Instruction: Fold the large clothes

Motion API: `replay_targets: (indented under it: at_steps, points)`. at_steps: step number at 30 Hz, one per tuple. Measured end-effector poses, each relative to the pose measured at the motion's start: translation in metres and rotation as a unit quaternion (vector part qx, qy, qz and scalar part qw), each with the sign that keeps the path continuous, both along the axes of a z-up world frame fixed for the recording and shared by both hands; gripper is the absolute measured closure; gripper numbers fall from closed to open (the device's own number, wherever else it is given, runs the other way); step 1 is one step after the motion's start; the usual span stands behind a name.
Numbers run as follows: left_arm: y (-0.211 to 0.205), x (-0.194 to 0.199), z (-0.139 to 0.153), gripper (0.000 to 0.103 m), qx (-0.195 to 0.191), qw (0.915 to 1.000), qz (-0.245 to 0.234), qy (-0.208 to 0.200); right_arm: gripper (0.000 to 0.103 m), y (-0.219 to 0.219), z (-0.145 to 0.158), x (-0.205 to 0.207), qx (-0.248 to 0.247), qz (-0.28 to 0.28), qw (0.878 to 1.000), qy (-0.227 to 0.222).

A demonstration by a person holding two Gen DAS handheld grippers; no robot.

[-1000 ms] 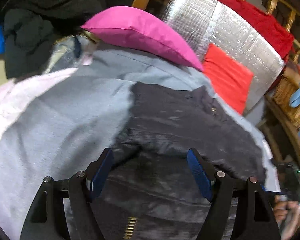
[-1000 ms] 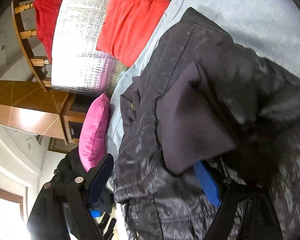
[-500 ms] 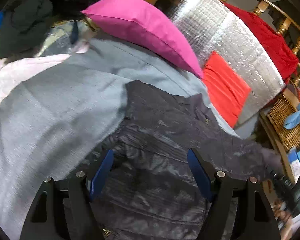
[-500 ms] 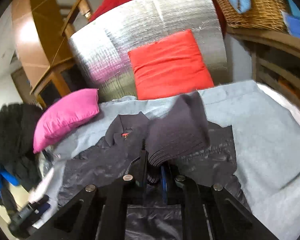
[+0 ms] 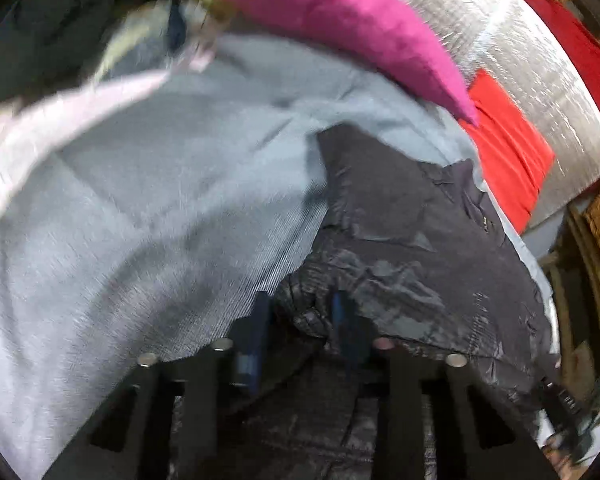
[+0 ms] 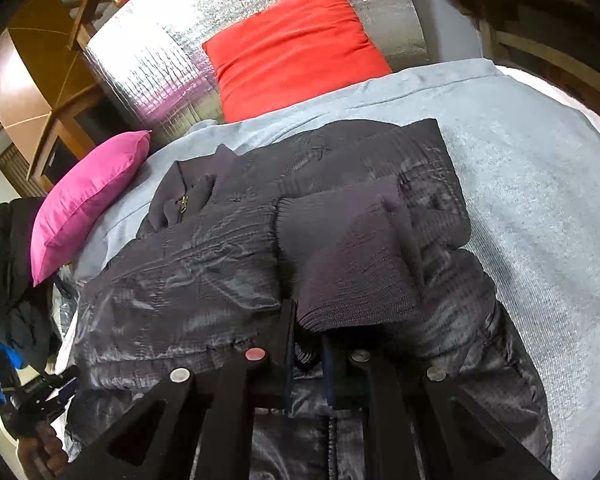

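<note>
Jacket fills the centre and lower half of the right wrist view, spread on a pale blue-grey blanket; its long axis runs from the bottom edge of the frame up toward the collar and brass zip pull at centre left, pointing at the red cushion; the right gripper sits at lower centre, jaws nearly together and pinching the ribbed knit cuff of a sleeve laid across the shiny, crinkled quilted shell. In the blurred left wrist view, the left gripper at lower centre has its blue pads drawn close on a bunched fold of the jacket's edge, just right of the blanket's ribbed weave; a magenta pillow lies at upper centre, a silver quilted foil panel at upper right.
</note>
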State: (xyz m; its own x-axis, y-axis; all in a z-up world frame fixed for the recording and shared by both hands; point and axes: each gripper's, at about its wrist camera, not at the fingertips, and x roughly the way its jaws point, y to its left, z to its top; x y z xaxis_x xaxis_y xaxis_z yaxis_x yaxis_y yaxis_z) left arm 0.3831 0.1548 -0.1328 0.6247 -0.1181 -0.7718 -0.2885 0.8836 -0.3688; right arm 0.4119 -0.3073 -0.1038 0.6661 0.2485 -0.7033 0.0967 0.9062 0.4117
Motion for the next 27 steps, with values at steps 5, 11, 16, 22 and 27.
replay_targets:
  at_steps: [5, 11, 16, 22, 27]
  points:
    - [0.006, 0.007, -0.016, 0.076, 0.011, 0.9984, -0.021, 0.052, 0.091, 0.004, -0.007, 0.002, -0.015, -0.002, 1.0, 0.011]
    - [0.033, -0.004, 0.029, 0.031, 0.029, 0.9991, -0.006, -0.031, 0.086, -0.008, -0.011, 0.005, 0.037, 0.003, 0.999, 0.018]
    - [0.034, 0.008, 0.031, 0.031, 0.036, 0.9985, -0.021, -0.035, 0.032, -0.022, -0.002, -0.005, 0.1, 0.007, 0.995, 0.026]
    - [0.013, 0.01, 0.017, 0.031, 0.045, 0.9982, -0.031, -0.025, 0.031, -0.024, 0.043, -0.038, 0.067, 0.009, 0.998, -0.015]
    - [-0.032, 0.006, 0.034, 0.031, 0.072, 0.9938, -0.061, -0.06, 0.03, -0.011, 0.057, -0.02, 0.119, 0.071, 0.988, -0.07]
